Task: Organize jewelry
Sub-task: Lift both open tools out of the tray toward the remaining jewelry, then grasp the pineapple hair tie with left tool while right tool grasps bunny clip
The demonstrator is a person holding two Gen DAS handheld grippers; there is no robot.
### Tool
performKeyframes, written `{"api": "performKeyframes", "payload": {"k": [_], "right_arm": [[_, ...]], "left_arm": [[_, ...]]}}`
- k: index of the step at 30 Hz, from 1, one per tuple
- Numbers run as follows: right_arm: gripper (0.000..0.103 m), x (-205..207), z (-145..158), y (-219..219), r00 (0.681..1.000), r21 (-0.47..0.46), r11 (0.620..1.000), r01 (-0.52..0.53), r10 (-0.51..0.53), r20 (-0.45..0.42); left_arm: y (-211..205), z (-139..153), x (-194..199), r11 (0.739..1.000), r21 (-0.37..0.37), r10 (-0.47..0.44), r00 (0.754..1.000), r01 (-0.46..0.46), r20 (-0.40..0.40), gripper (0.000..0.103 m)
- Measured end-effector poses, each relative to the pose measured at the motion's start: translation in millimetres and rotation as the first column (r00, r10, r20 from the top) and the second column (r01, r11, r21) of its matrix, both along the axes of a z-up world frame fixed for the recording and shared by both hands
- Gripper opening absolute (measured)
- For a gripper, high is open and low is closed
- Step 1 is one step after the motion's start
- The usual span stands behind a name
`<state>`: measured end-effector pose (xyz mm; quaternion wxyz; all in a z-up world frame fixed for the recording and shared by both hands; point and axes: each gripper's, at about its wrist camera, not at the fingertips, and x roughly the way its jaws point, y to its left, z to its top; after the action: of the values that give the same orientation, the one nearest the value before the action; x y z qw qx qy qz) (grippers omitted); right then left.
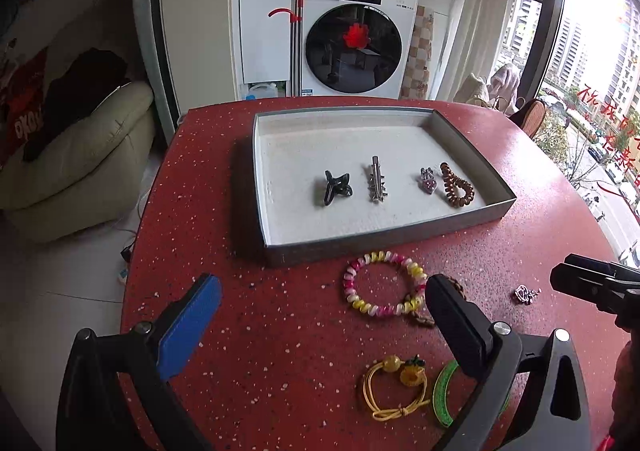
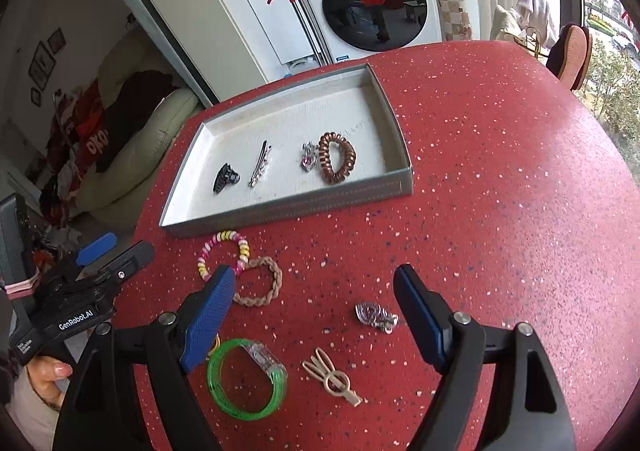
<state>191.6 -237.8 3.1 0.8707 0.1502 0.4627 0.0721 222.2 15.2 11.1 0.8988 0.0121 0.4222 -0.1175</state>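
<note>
Four pieces lie in the tray (image 1: 472,139); six wait on the table (image 2: 500,179) by its near edge. Left gripper (image 1: 320,315) and right gripper (image 2: 316,315) both gape wide, empty. Next pick pending: likely the silver charm (image 2: 376,316), needing a narrow pinch.

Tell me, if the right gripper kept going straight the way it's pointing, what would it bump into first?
Probably the small silver charm. It lies on the red table between the open right gripper's fingers, nearer the right one. Depth is hard to judge, so it might meet bare tabletop just beyond instead.
</note>
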Motion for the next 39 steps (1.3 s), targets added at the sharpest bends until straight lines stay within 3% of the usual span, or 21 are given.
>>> {"api": "performKeyframes", "payload": {"k": [5, 14, 21, 28, 35, 39], "right_arm": [[0.084, -33.6, -11.3, 7.2, 0.999, -0.053, 0.998, -0.031, 0.030, -0.021], [0.084, -75.1, -35.9, 8.2, 0.997, -0.179, 0.982, -0.061, 0.050, -0.063], [0.084, -83.4, -43.7, 6.5, 0.995, -0.235, 0.969, -0.079, 0.064, -0.071], [0.082, -81.8, -49.1, 17.7, 0.992, -0.307, 0.944, -0.122, 0.105, -0.072], [0.074, -70.6, -52.9, 24.3, 0.988, -0.328, 0.933, -0.149, 0.128, -0.084], [0.061, -64.7, -56.6, 28.7, 0.986, -0.338, 0.926, -0.165, 0.142, -0.092]], "left_arm": [[8.2, -17.4, -28.5, 0.999, -0.035, -0.017, 0.998, 0.015, -0.058, 0.103], [5.4, -47.1, -47.6, 1.000, -0.004, -0.003, 0.992, 0.003, -0.128, 0.103], [11.5, -55.7, -46.1, 0.999, -0.012, 0.034, 0.987, -0.036, -0.158, 0.103], [-2.4, -56.3, -45.6, 0.999, 0.018, -0.030, 0.988, 0.033, -0.150, 0.103], [-16.7, -56.2, -43.7, 0.993, 0.088, -0.070, 0.991, 0.080, -0.115, 0.103], [-19.9, -58.3, -43.9, 0.991, 0.106, -0.073, 0.991, 0.085, -0.115, 0.103]]}}
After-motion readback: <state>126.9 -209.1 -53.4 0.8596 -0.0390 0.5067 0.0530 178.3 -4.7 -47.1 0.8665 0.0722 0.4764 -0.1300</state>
